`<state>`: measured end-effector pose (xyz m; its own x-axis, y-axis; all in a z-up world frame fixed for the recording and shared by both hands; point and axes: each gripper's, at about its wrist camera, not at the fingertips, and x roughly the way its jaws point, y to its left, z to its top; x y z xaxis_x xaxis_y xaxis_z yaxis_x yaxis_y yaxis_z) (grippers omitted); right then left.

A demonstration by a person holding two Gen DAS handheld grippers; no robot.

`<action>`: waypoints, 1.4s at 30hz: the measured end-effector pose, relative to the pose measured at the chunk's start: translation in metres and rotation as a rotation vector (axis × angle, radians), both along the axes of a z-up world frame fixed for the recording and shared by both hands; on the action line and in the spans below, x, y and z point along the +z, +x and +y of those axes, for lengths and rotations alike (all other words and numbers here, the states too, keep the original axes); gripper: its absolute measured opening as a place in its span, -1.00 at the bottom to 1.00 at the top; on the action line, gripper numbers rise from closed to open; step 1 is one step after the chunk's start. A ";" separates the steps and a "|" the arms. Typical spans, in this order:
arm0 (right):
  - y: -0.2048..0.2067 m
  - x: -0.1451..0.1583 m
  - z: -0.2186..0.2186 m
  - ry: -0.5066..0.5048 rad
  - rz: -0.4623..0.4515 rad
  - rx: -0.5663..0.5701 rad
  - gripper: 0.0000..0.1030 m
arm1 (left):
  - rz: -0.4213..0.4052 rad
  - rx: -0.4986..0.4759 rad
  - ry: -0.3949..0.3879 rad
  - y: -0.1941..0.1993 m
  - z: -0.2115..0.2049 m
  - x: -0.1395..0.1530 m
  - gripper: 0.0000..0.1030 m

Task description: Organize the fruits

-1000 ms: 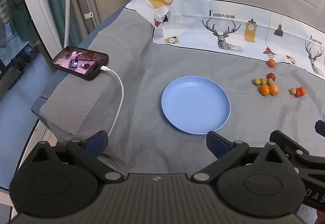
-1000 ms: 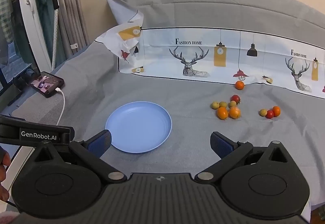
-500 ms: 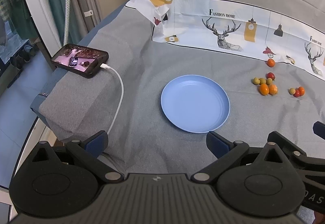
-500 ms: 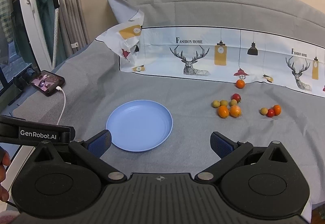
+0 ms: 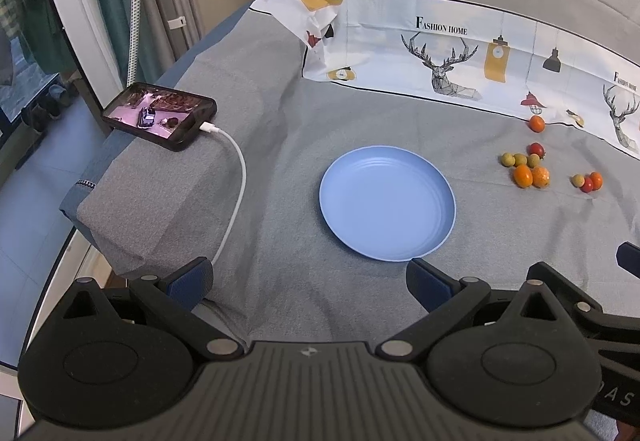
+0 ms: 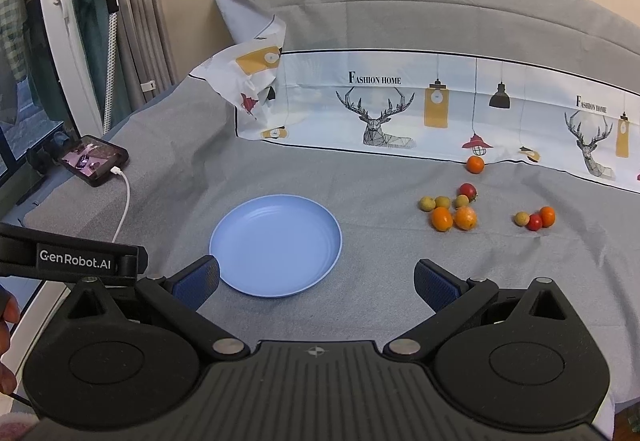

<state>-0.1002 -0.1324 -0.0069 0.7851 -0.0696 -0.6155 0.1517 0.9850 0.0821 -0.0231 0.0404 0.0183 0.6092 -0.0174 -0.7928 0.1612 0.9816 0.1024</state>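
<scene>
Plainly, the left gripper hangs above the near edge of the grey cloth with its blue-padded fingers spread wide and nothing between them; the right gripper is likewise released and empty, its left finger tip near the rim of the blue plate; in the right wrist view the left gripper's body juts in at the left edge, beside the right one. Beyond both lies the plate, bare, flat on the cloth; well to its right the fruits sit on the cloth in loose groups: two oranges touching side by side, three small yellow-green fruits and a red fruit just behind them; a trio of one pale, one red and one orange fruit further right; a lone orange at the border of the printed deer sheet. Far left, a phone with a lit screen lies near the cloth's edge, a white cable plugged into it.
</scene>
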 end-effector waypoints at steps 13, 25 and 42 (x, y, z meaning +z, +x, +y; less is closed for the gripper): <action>0.003 -0.003 -0.001 0.004 -0.003 -0.001 0.99 | 0.017 0.009 0.010 0.005 -0.001 -0.004 0.99; 0.007 -0.006 -0.002 0.023 0.014 0.003 0.99 | 0.030 0.006 0.019 0.008 -0.004 -0.008 0.99; 0.007 -0.025 -0.067 0.028 -0.047 -0.190 0.99 | 0.109 -0.127 0.079 0.026 -0.076 -0.030 0.99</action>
<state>-0.0934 -0.1996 -0.0323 0.7872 -0.2030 -0.5824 0.3304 0.9361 0.1204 0.0033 -0.0351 -0.0115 0.5163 -0.0237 -0.8561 0.2975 0.9423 0.1533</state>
